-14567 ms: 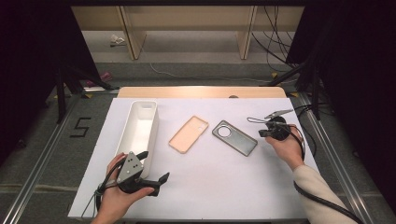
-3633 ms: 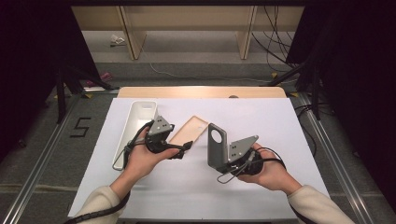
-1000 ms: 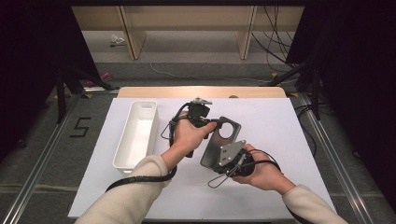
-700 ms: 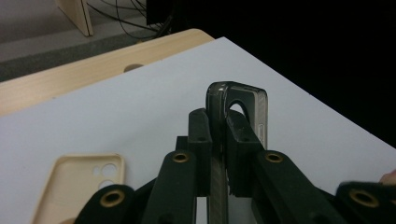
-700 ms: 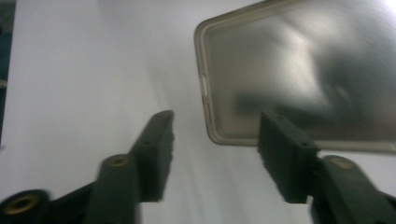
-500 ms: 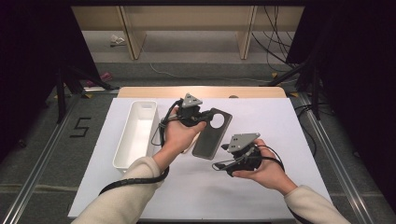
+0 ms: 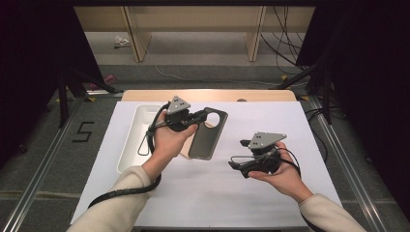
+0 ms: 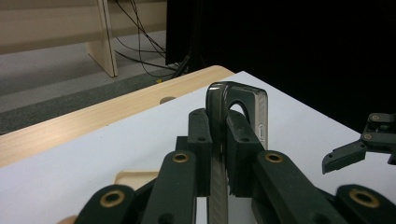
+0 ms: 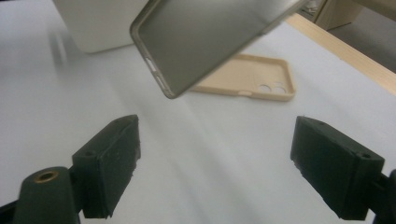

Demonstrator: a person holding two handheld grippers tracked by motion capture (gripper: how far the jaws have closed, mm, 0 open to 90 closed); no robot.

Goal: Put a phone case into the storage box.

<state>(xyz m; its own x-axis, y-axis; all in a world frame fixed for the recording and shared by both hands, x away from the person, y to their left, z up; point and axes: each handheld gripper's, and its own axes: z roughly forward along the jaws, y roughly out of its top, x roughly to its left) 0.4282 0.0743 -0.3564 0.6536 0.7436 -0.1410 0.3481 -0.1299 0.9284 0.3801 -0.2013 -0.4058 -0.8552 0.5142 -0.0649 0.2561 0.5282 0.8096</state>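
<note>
On the table (image 7: pixel 300 121), the tray (image 7: pixel 138 140) lies at the left. Just right of it, the left gripper (image 7: pixel 196 117) holds 1 phone case (image 7: pixel 209 135) above the sheet, between the tray and the right gripper (image 7: pixel 238 155). A 2nd phone case (image 9: pixel 252 77) lies flat on the table beneath and behind the raised one, near the tray. The right gripper sits well to the right, apart from both cases, nearer the person's edge. Shelving legs (image 7: pixel 135 36) stand behind the table.

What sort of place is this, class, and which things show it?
Probably a lab set up for recording handling tasks: a white-topped table on a bare floor, loose cables behind, a taped 5, and black curtains at the sides.
</note>
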